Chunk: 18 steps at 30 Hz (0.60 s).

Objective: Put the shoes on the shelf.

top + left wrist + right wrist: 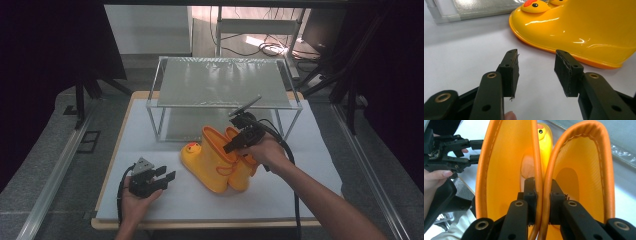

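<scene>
A pair of yellow rubber boots (215, 162) with duck faces on the toes stands upright, side by side, on the white mat (150, 200). My right gripper (236, 144) comes down onto their tops. In the right gripper view it (543, 195) has one jaw inside each boot and pinches the two adjoining orange rims (541, 170) together. My left gripper (167, 178) rests low on the mat to the left of the boots, open and holding nothing. In its own view it (536, 72) points at the near boot's side (579, 27), a short way off.
A metal-framed shelf (225, 82) with silvery upper and lower panels stands behind the boots at the back of the table. Its lower panel (474, 7) lies just past the boot toes. The mat ends at the wooden table edge (200, 224) near the person.
</scene>
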{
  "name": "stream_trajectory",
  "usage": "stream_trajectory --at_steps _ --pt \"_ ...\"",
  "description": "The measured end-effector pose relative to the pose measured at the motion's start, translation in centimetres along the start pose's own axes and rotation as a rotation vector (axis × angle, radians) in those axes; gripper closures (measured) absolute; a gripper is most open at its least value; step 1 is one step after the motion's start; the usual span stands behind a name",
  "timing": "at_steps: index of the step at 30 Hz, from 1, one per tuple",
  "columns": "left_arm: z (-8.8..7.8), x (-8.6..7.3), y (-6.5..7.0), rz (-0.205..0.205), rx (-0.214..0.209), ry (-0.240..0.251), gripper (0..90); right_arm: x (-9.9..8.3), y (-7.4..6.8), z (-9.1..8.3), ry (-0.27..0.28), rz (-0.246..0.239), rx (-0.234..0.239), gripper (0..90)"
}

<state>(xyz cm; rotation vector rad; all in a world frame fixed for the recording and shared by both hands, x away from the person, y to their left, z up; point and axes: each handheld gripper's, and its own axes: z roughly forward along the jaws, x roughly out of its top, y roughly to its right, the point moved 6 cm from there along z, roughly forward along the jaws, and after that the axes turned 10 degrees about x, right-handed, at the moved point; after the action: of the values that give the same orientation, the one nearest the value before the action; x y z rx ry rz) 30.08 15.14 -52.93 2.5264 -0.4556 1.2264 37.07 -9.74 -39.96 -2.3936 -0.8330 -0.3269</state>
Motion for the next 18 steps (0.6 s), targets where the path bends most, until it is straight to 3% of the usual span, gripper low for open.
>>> stream_trajectory --at_steps 10,18 --pt "-0.1 0.0 -0.2 -0.004 0.001 0.004 54.3 0.0 0.6 -0.5 0.055 0.053 0.057 82.3" --pt "-0.2 0.0 -0.2 -0.006 -0.002 0.005 54.3 -0.3 0.9 -1.5 0.063 0.063 0.092 82.7"
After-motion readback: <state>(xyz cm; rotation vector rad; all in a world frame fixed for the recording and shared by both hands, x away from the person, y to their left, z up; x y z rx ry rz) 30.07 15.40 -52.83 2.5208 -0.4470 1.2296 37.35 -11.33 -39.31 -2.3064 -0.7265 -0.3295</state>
